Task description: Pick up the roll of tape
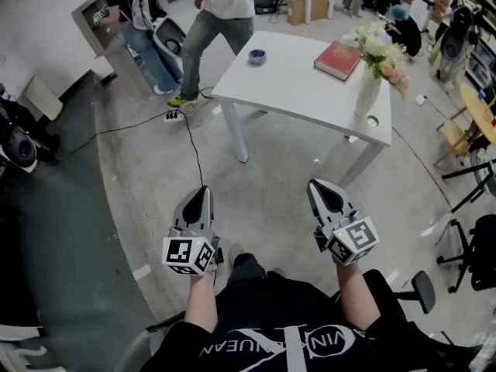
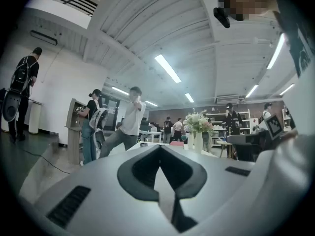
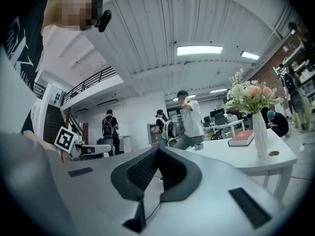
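Note:
The roll of tape [image 1: 256, 56] is a small dark ring lying near the far left corner of the white table [image 1: 310, 91]. It also shows as a small ring in the right gripper view [image 3: 199, 146] and as a speck in the left gripper view [image 2: 143, 144]. Both grippers are held level over the floor, well short of the table. My left gripper [image 1: 201, 192] has its jaws together and nothing between them. My right gripper [image 1: 316, 186] is shut and empty too, pointing toward the table's near edge.
A red book [image 1: 338, 59] and a vase of flowers [image 1: 367, 91] stand on the table's right half. A person [image 1: 221, 14] stands by the table's far left corner. A power strip with cable [image 1: 174, 115] lies on the floor. Office chairs [image 1: 480, 246] are at right.

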`<control>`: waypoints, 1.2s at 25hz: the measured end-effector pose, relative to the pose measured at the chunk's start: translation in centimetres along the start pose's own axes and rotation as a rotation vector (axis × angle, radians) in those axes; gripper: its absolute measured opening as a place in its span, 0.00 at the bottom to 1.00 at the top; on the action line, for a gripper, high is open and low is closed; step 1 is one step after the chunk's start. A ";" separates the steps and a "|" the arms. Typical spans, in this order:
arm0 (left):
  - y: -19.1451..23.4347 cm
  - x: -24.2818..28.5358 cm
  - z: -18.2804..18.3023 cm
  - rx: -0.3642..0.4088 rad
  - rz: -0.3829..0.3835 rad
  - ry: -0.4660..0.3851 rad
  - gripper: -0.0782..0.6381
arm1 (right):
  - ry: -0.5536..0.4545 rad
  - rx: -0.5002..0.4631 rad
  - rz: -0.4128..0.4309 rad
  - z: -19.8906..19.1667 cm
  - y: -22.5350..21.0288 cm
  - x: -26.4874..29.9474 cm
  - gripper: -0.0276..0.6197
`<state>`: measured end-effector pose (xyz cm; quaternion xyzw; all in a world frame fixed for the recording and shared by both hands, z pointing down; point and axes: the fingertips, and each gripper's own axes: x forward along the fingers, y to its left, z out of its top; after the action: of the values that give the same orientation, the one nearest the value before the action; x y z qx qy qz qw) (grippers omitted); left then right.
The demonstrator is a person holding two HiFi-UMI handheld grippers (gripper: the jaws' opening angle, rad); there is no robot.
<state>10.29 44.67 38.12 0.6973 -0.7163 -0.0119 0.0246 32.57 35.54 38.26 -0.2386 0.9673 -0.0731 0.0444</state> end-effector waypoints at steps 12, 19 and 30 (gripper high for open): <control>-0.6 0.1 0.3 0.002 -0.012 -0.009 0.12 | 0.001 -0.043 0.007 0.0 0.6 -0.6 0.05; -0.8 0.6 0.1 0.013 -0.033 0.002 0.12 | -0.011 0.016 -0.020 0.5 -0.1 0.1 0.05; 4.3 7.3 -1.7 -0.042 -0.037 0.032 0.12 | 0.000 0.082 -0.042 -1.1 -4.7 6.1 0.16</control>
<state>5.94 37.48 40.19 0.7100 -0.7022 -0.0161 0.0505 29.18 28.74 39.83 -0.2566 0.9583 -0.1137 0.0526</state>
